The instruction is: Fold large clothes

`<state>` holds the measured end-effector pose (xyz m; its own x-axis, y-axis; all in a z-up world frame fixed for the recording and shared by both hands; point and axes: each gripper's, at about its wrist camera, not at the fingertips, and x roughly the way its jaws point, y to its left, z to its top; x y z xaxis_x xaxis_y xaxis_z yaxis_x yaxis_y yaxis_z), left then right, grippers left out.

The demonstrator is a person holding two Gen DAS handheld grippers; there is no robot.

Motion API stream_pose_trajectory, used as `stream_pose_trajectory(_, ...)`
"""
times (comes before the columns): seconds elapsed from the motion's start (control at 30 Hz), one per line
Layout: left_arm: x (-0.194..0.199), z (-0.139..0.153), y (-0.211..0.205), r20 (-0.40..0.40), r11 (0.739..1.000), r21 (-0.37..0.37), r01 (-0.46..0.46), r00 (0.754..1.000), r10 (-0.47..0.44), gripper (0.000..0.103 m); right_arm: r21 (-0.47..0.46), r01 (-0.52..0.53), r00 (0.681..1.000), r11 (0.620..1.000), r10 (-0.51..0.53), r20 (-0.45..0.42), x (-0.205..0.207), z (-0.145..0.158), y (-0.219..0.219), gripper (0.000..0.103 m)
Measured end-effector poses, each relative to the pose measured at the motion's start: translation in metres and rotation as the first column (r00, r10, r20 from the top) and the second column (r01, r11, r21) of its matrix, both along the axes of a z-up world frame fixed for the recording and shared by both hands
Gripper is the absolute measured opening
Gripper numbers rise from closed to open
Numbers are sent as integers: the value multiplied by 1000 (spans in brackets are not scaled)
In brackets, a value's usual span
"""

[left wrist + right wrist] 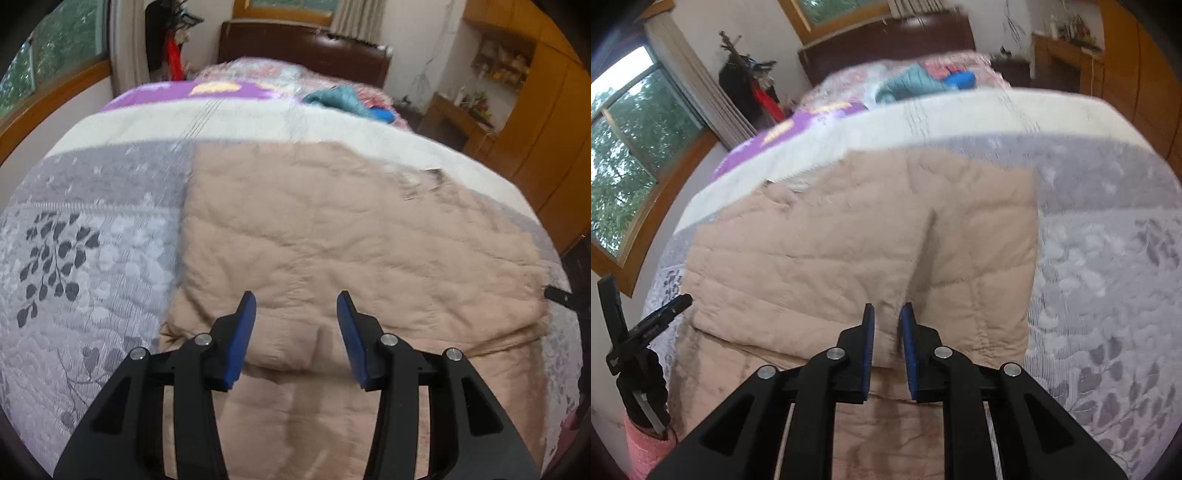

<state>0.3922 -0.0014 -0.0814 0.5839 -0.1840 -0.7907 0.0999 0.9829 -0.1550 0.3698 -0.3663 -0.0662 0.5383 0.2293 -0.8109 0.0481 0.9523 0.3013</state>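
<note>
No readable text, labels, brands or numbers in either view. Yellow marks on the purple sheet (221, 90) at the far end of the bed could be print or lettering, too blurred to tell; same in the right wrist view (798, 123). A small pale mark on the black device (639, 339) at the near left edge of the right wrist view may be a logo or word, too small and cut off to read. Items on the far right shelf (502, 66) are too small and blurred to show any labels.
</note>
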Motion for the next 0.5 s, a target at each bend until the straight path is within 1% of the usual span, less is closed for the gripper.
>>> stream_pose_trajectory(0.1,-3,4,-17,2,999,1,40,999,-40,45,-15,-32,999,999,33,4,1,4,18,16)
stream_pose_trajectory(0.2,0,-2,-30,-6,998,10,62,998,-62,45,-26,-55,998,998,56,16,3,1,30,16)
stream_pose_trajectory(0.33,12,-24,-34,-61,998,-5,60,996,-60,45,-6,-80,996,997,80,-41,20,-20,41,16)
stream_pose_trajectory(0.4,15,-31,-33,-70,998,-10,61,996,-62,46,-6,-72,995,997,72,-68,23,-30,42,16)
stream_pose_trajectory(0.47,15,-34,-33,-75,997,-6,73,994,-73,46,-8,-69,993,998,68,-93,25,-42,43,11)
stream_pose_trajectory(0.5,16,-36,-34,-77,997,-2,75,994,-75,47,-10,-69,993,998,68,-99,25,-46,42,10)
